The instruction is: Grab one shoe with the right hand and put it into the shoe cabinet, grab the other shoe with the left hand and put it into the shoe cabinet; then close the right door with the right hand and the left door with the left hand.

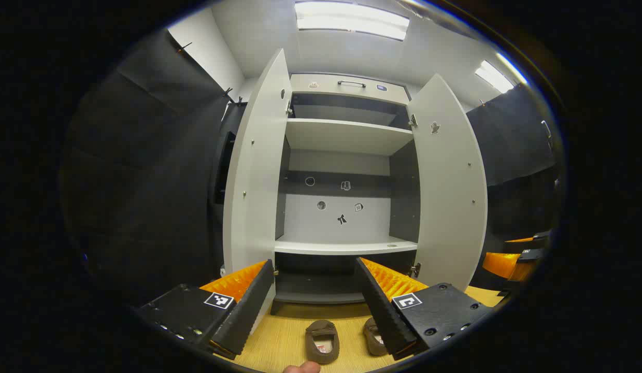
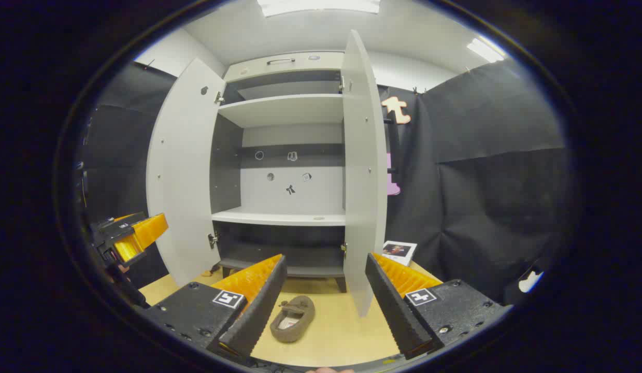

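Two brown slipper-like shoes lie on the wooden floor before the open white shoe cabinet [image 1: 346,137]. In the left gripper view, one shoe [image 1: 322,339] rests between my fingers' bases and the other shoe [image 1: 372,336] is partly hidden behind one finger. My left gripper [image 1: 314,261] is open above them, holding nothing. In the right gripper view, a shoe [image 2: 292,324] lies on the floor beside the open right gripper [image 2: 326,256], just in front of the cabinet [image 2: 279,111]. Both doors, left door [image 2: 183,171] and right door [image 2: 365,171], stand wide open. The shelves are bare.
Black cloth walls close in both sides. A small picture card [image 2: 398,251] lies on the floor right of the cabinet. The other gripper [image 2: 129,235] hangs at the far left of the right gripper view, and likewise the right gripper [image 1: 512,256] at the left view's far right.
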Available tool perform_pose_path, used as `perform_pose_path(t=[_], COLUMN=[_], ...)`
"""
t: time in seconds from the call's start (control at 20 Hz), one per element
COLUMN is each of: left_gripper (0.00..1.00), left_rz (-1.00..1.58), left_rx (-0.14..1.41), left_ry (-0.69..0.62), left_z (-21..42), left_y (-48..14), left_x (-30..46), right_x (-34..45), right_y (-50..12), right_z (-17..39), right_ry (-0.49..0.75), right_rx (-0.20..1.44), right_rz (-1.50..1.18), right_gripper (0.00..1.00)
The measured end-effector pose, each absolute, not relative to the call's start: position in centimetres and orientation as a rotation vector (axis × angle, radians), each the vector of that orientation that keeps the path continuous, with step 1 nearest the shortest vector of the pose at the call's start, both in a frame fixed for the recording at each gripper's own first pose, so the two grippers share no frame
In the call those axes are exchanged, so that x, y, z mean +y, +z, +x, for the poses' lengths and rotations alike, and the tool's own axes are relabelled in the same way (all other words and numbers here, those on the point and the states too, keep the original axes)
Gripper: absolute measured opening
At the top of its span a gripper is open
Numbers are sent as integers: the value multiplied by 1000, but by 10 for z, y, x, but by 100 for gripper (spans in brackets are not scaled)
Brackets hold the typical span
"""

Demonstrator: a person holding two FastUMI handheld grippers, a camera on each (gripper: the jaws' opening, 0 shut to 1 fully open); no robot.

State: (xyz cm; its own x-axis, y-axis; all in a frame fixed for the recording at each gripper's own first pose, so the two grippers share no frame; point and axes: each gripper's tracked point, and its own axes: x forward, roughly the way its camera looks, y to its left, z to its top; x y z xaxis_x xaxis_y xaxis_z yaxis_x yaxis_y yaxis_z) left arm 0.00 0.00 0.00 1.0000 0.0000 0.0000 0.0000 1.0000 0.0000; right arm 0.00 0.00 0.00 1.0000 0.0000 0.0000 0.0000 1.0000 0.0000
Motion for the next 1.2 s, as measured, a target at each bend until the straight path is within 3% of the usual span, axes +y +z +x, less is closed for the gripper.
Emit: perform_pose_path(t=[0.15, 0.2, 0.25, 0.55, 0.6, 1.2], left_gripper=[95, 95, 95, 95, 95, 95], left_rz=[0, -3, -5, 12, 12, 24], left_rx=[0, 4, 7, 6, 6, 14], left_ry=[2, 0, -2, 1, 1, 3], left_z=[1, 1, 1, 0, -1, -2], left_y=[0, -2, -4, -4, -3, -6], left_x=[-1, -2, -2, -3, -2, -4], right_x=[-3, -3, -3, -3, -3, 5], right_y=[0, -1, -2, -7, -8, -7], right_z=[1, 2, 2, 3, 3, 5], right_ry=[-5, -3, -3, 6, 7, 45], right_rx=[-1, 2, 5, 19, 21, 26], right_rz=[3, 6, 9, 8, 7, -15], right_gripper=[94, 98, 94, 94, 98, 94])
